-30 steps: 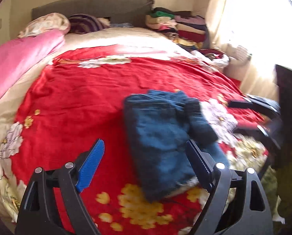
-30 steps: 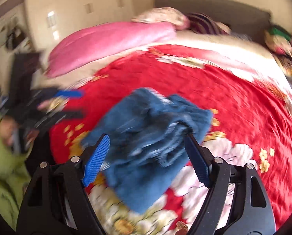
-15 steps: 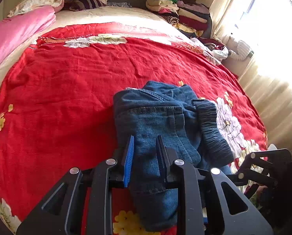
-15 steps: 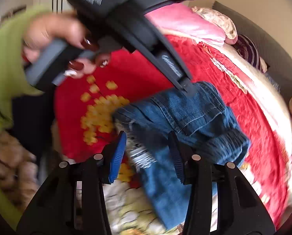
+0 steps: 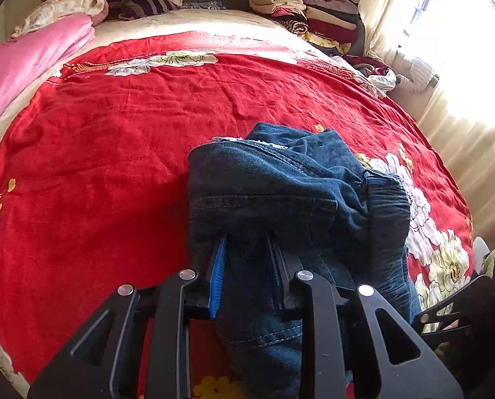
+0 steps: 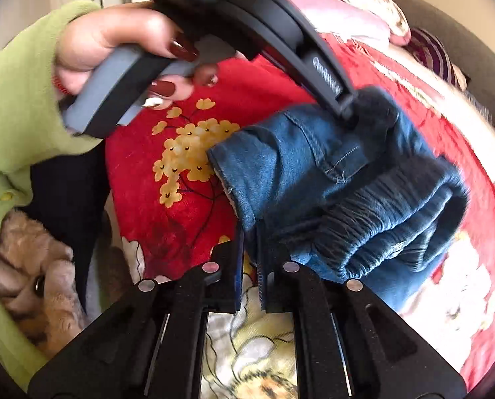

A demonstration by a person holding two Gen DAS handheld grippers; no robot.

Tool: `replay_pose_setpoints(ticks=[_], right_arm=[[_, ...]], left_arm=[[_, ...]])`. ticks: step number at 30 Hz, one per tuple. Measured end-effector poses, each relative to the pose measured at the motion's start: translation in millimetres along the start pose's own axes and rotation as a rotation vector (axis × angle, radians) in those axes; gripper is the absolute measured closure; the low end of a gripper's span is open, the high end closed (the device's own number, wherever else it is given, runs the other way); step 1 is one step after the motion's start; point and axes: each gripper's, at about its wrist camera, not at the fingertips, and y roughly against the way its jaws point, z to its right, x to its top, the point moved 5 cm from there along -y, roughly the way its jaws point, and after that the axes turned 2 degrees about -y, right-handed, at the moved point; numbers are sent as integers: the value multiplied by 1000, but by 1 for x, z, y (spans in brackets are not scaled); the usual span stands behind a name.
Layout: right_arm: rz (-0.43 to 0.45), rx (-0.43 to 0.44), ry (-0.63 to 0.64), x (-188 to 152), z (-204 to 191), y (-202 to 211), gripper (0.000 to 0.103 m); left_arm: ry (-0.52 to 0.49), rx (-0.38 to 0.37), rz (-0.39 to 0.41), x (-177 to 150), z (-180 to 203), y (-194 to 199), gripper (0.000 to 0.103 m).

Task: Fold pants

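The blue denim pants (image 5: 280,193) lie bunched in a rough fold on the red flowered bedspread (image 5: 114,133). My left gripper (image 5: 246,256) is shut on the pants' near part, denim pinched between its fingers. In the right wrist view the pants (image 6: 347,186) show their elastic waistband at the right. My right gripper (image 6: 250,259) is shut on the pants' near edge. The left gripper (image 6: 344,109) reaches in from above in the right wrist view, its tip buried in the denim, held by a hand (image 6: 114,43) in a green sleeve.
A pink quilt (image 5: 25,63) lies along the bed's left side and pillows at the head. A stack of folded clothes (image 5: 307,13) sits at the far right corner. Curtains and a bright window (image 5: 463,50) are on the right. The bed's near edge is just below the grippers.
Both grippers went from wide open to shut on the pants. They moved in close to the near edge of the denim, and the bundle is drawn up at the grips.
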Motion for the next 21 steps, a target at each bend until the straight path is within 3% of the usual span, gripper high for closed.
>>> replay_pose_setpoints(ticks=[4,9,13,21], right_arm=[[24,14,-30,2,1,6,93],[85,25,-75,7,-1,29,74],[142,27,-102,8,-2,50,68],[244,-64,-198,13,22,85,52]], left_arm=[[-24,27,10,-1,3,5,78],[-37,45,29,-4,7,13,73],[-40,49,46,-4,9,21,70],[-52,55,88,-4,15,39,62]])
